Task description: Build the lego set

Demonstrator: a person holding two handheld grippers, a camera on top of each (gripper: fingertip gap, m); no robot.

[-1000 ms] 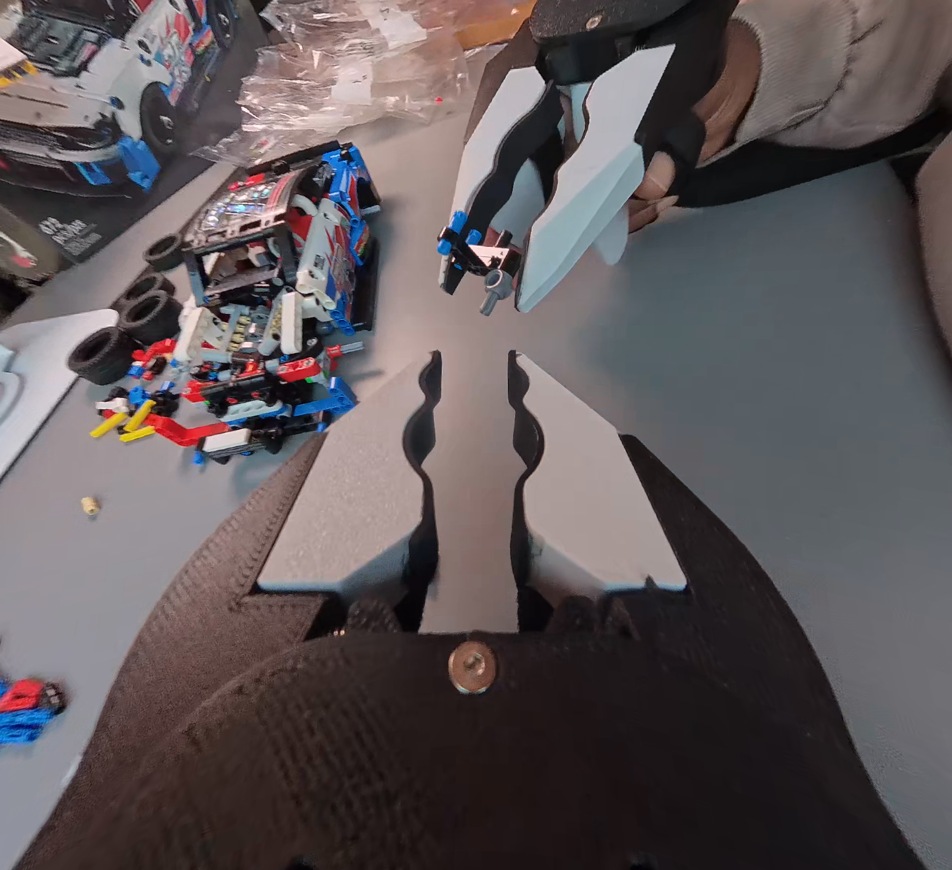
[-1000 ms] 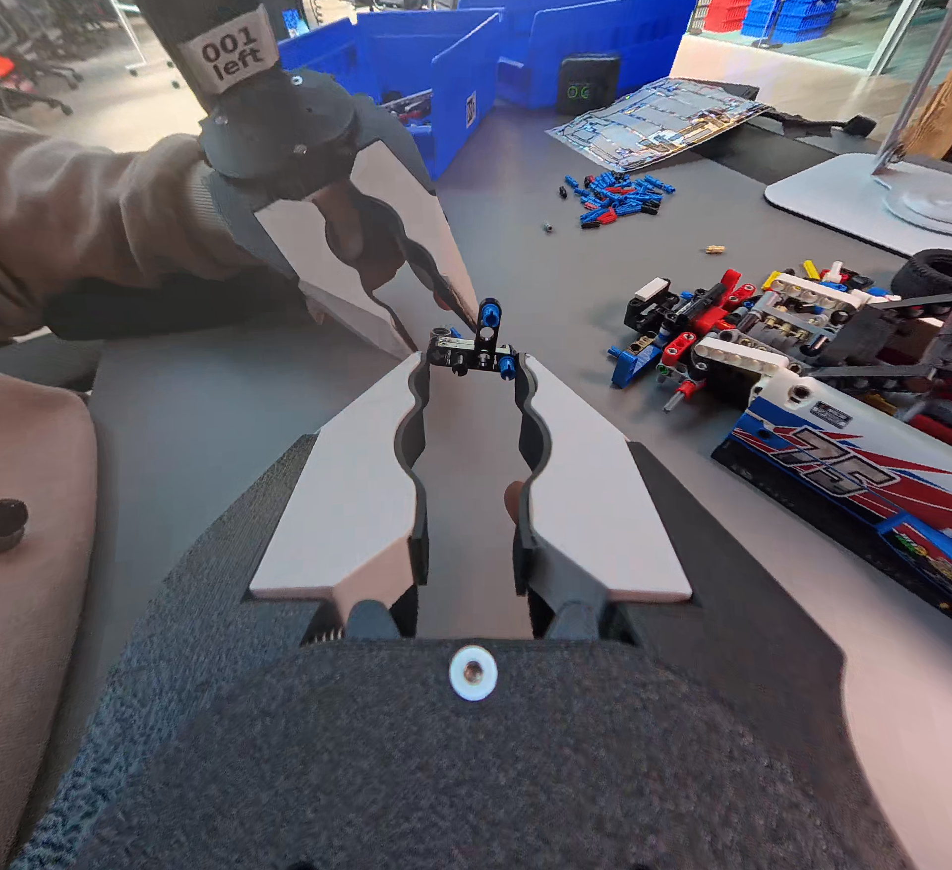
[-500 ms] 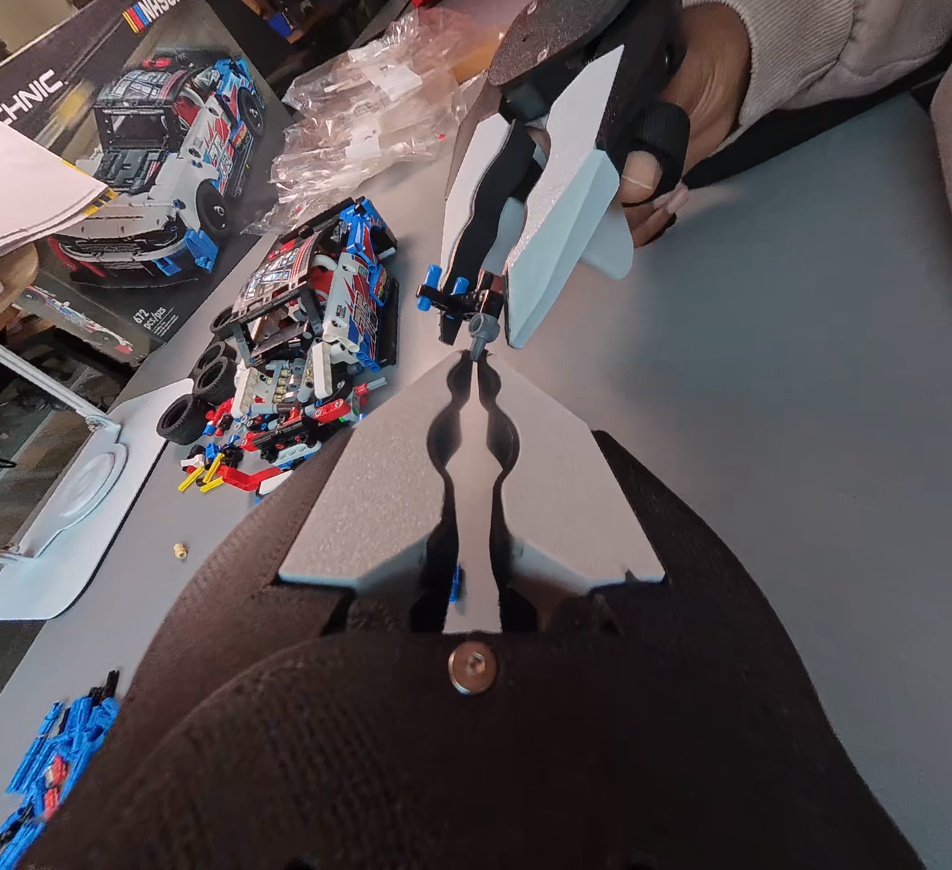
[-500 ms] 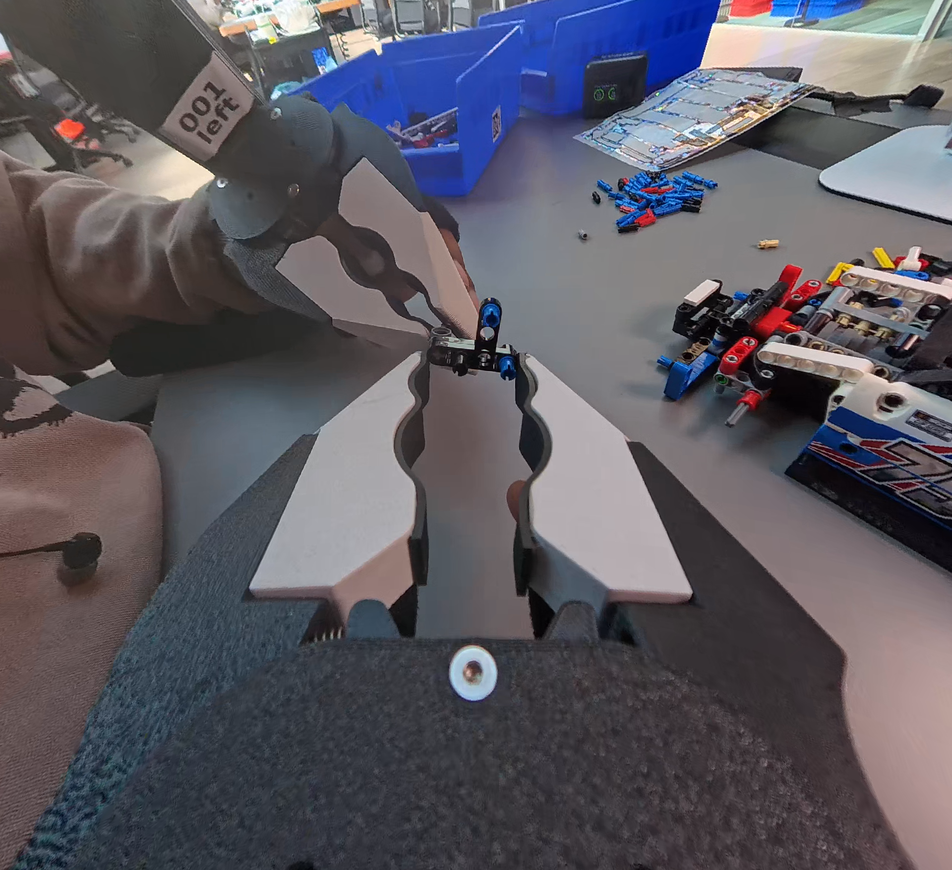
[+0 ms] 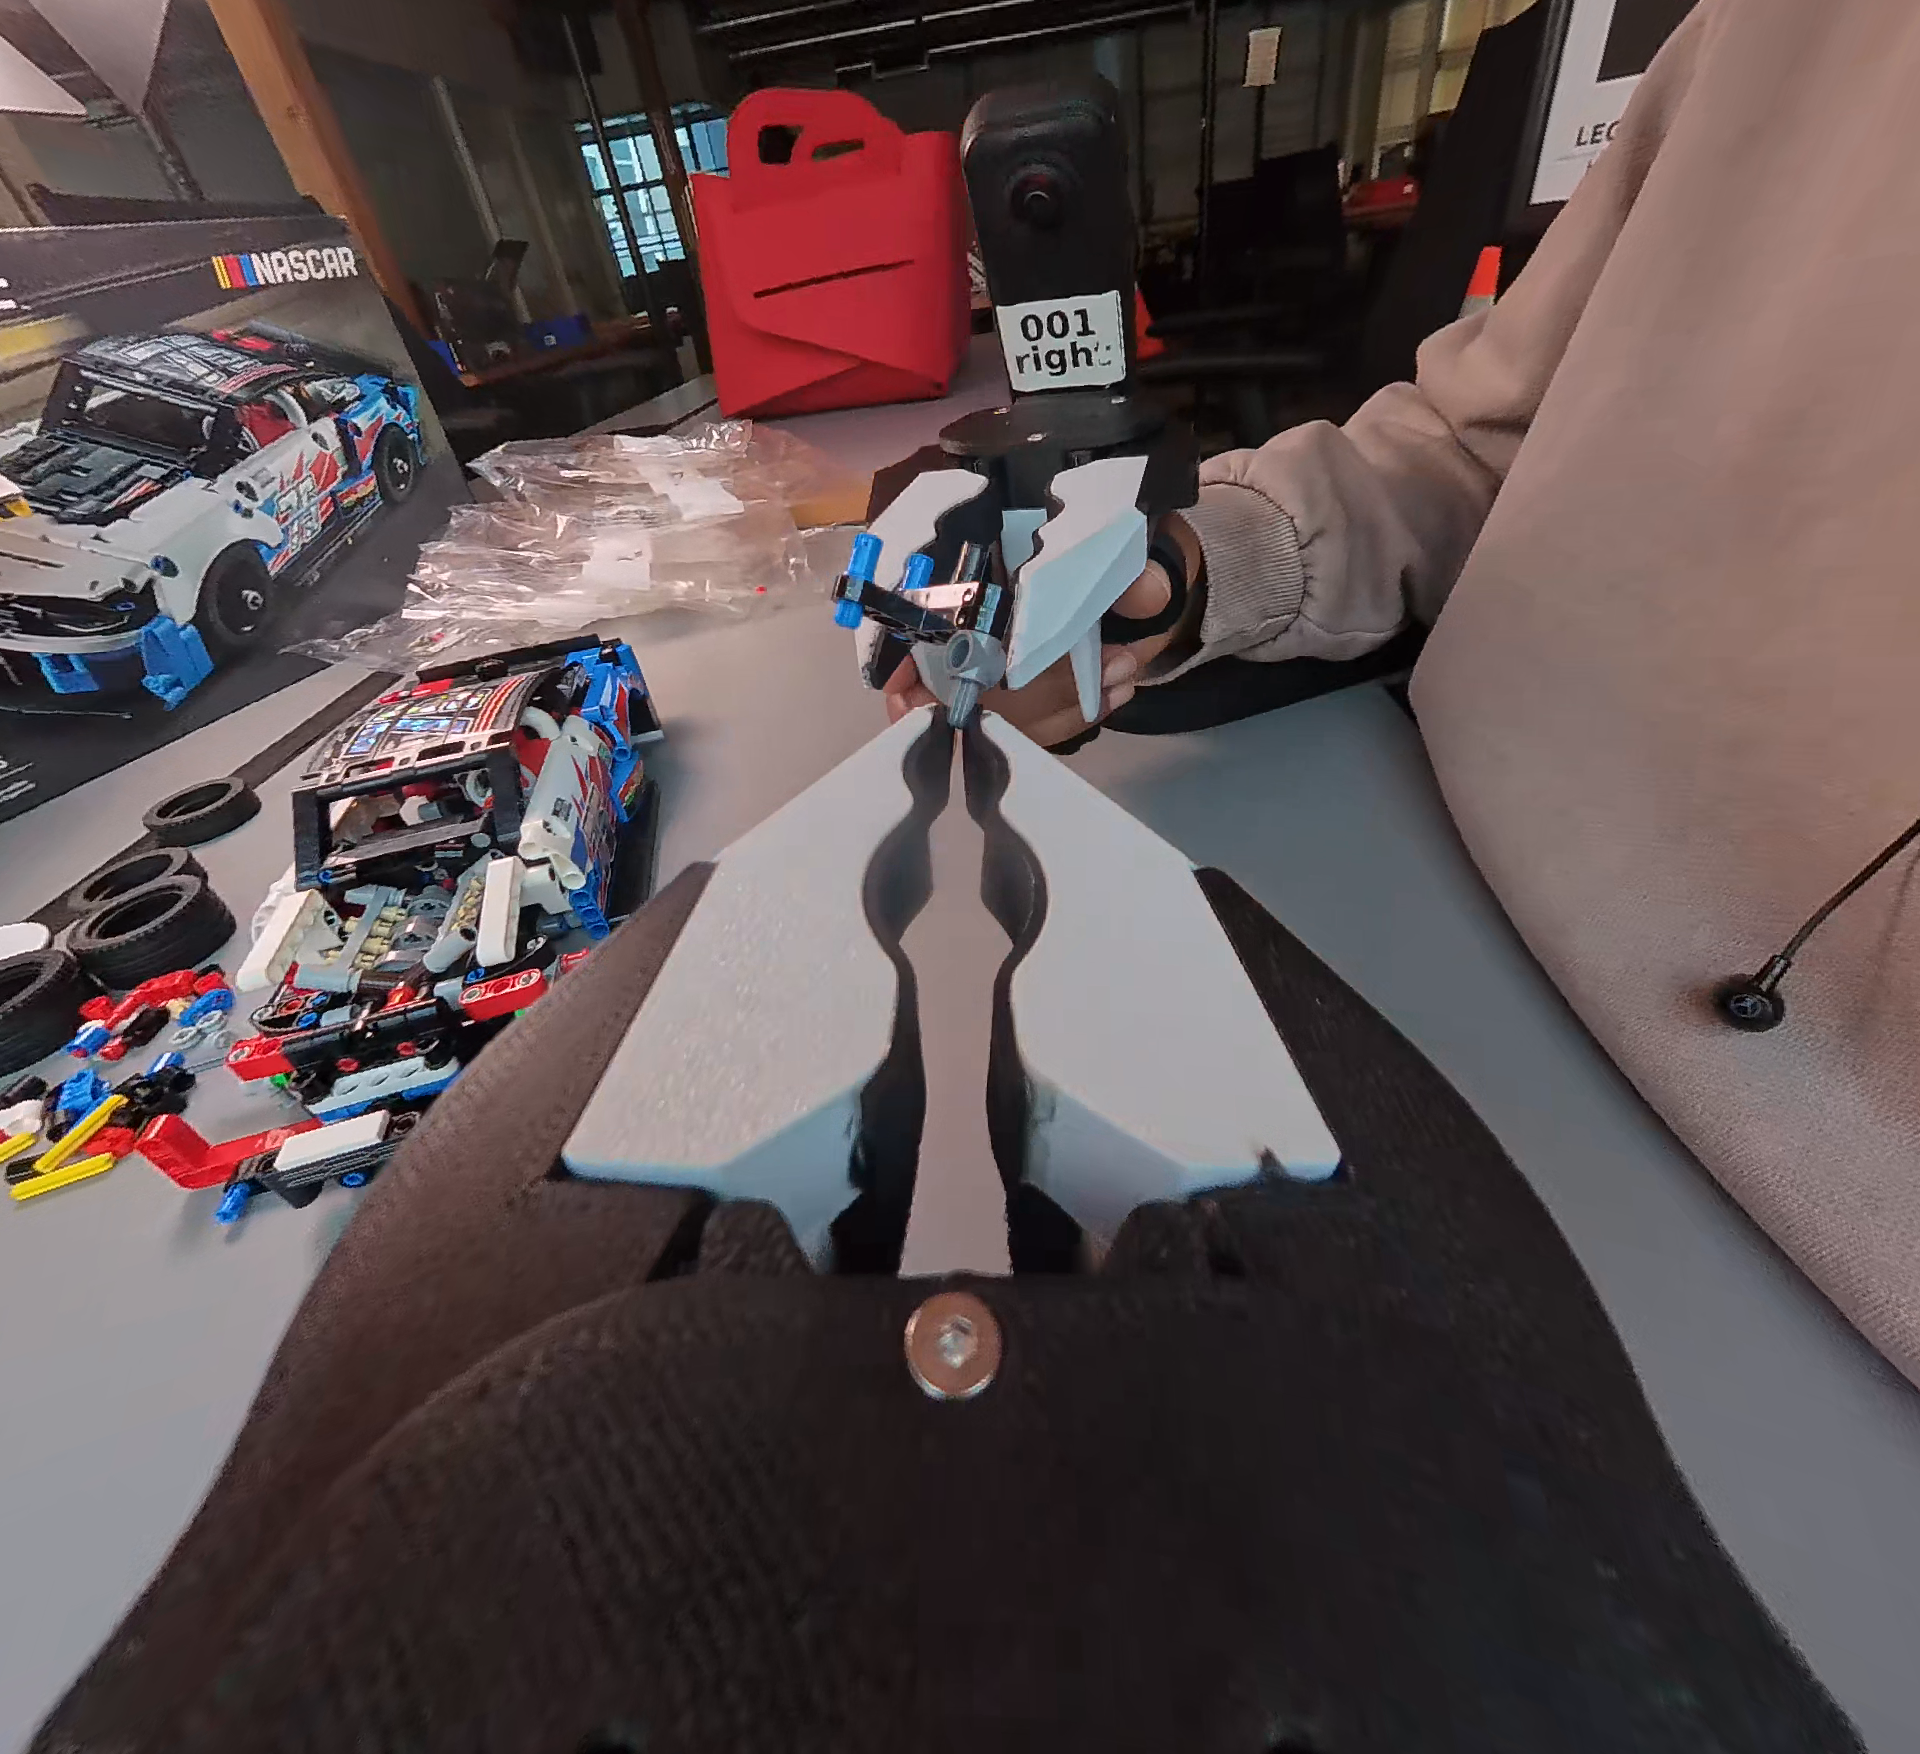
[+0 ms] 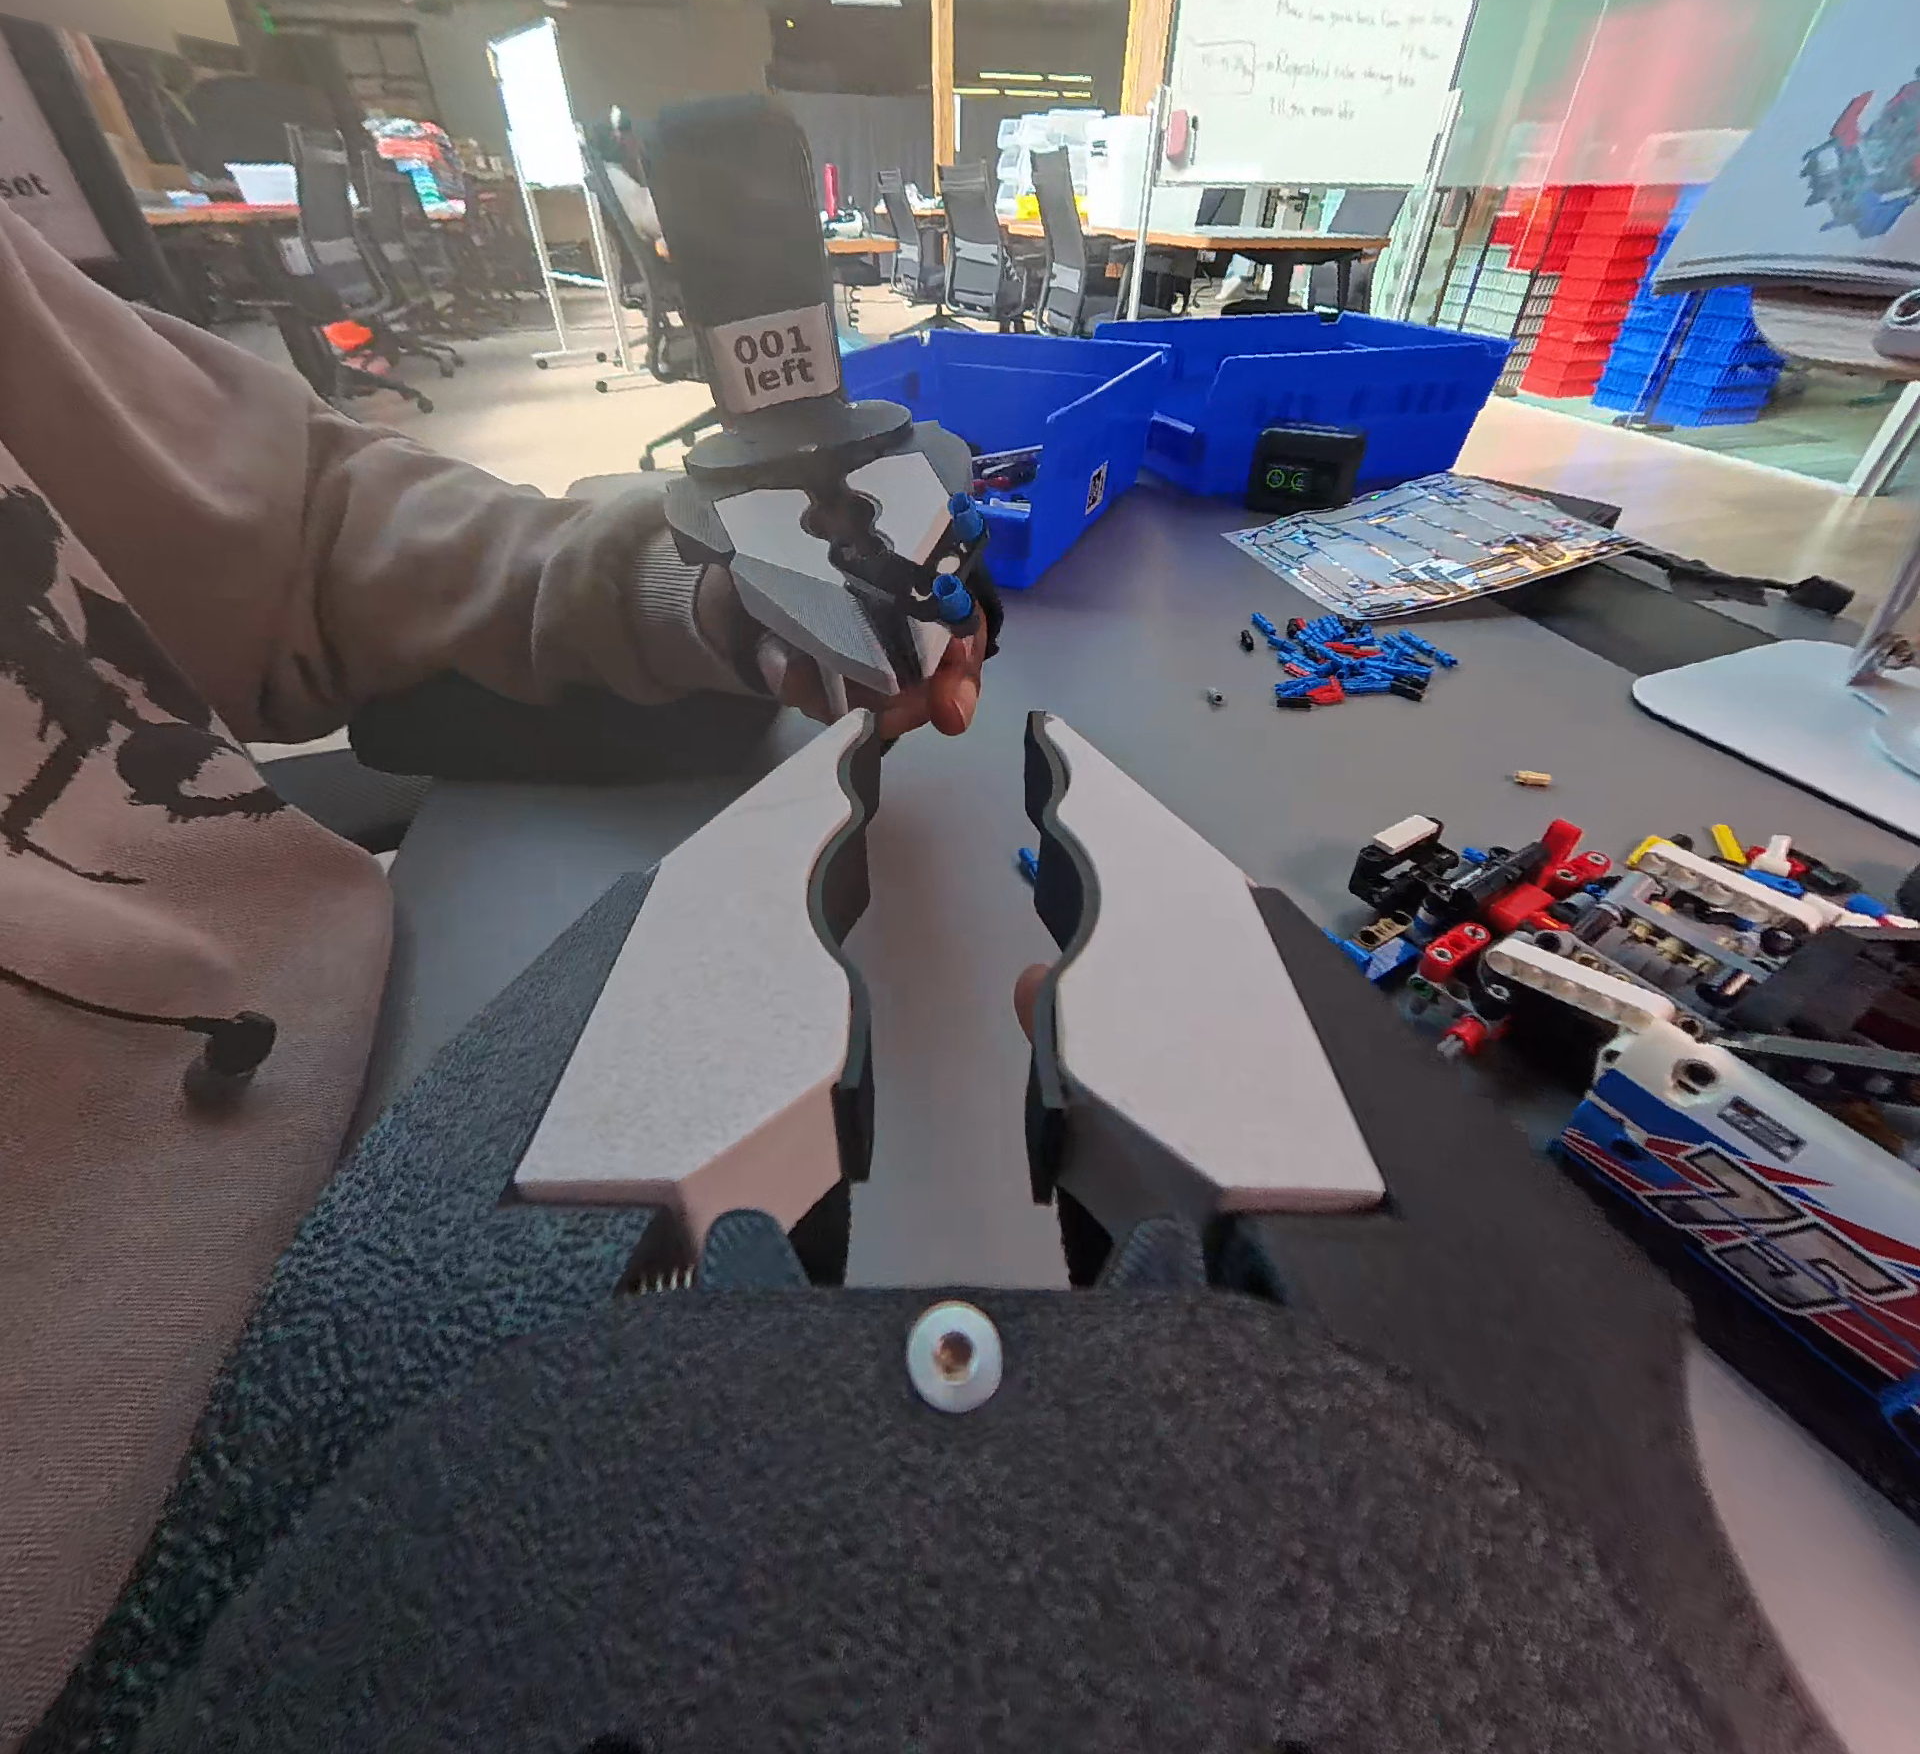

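Above the grey table (image 5: 1351, 873), the left gripper (image 5: 956, 730) clenches the grey axle end of a small black-and-blue Lego subassembly (image 5: 914, 603), while the right gripper (image 6: 951, 730) gapes empty; light and rigid, it is probably steadier gripped across the beam.

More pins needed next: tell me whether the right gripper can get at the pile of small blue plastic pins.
Probably yes. The right gripper is open and empty, and the pile of small blue plastic pins lies loose on the grey table, ahead to its right, with bare tabletop between.
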